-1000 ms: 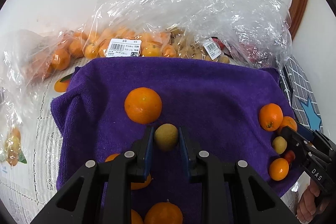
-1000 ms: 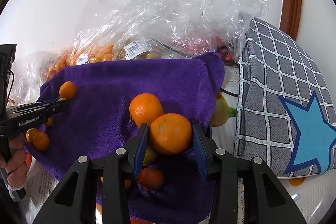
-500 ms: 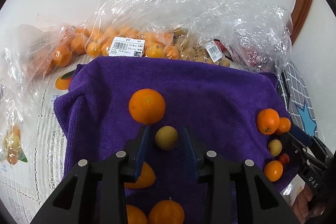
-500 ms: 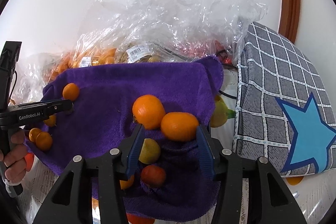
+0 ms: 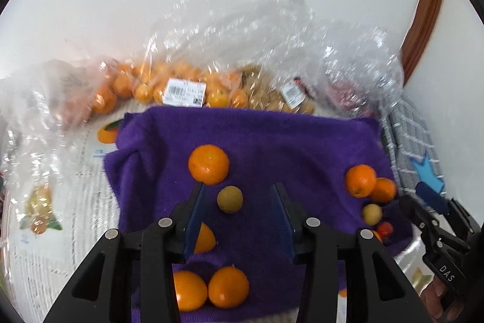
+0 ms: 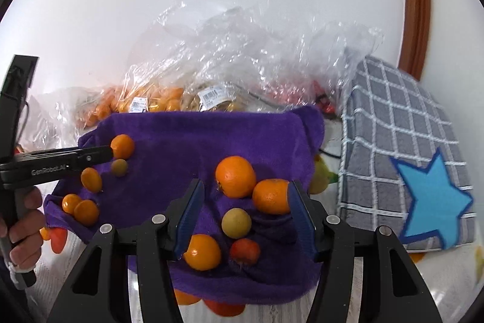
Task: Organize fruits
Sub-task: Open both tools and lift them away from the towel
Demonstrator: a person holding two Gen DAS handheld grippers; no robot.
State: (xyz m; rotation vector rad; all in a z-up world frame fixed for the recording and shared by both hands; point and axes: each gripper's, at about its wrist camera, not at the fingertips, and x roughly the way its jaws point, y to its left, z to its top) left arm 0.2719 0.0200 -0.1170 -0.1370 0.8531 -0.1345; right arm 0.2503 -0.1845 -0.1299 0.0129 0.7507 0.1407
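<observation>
Both grippers are hanging over the purple towel (image 5: 302, 147) with nothing in their grip. The left gripper (image 5: 239, 199) is standing with its fingers spread wide, and the small greenish-yellow fruit (image 5: 230, 199) is lying loose on the cloth between them, just below a large orange (image 5: 208, 164), probably set there to start its own group apart from the citrus. The right gripper (image 6: 246, 199) is gaping just as wide; an orange (image 6: 270, 196) is resting on the towel against its right finger, touching a second orange (image 6: 236, 176), with a pale yellow fruit (image 6: 236, 223) and a small red one (image 6: 245, 251) near. The soft towel is likely keeping round fruit from rolling. Behind, bagged fruit (image 5: 169, 87) is waiting in clear plastic; motion blur is smearing the left view, so its contents are hard to sort.
</observation>
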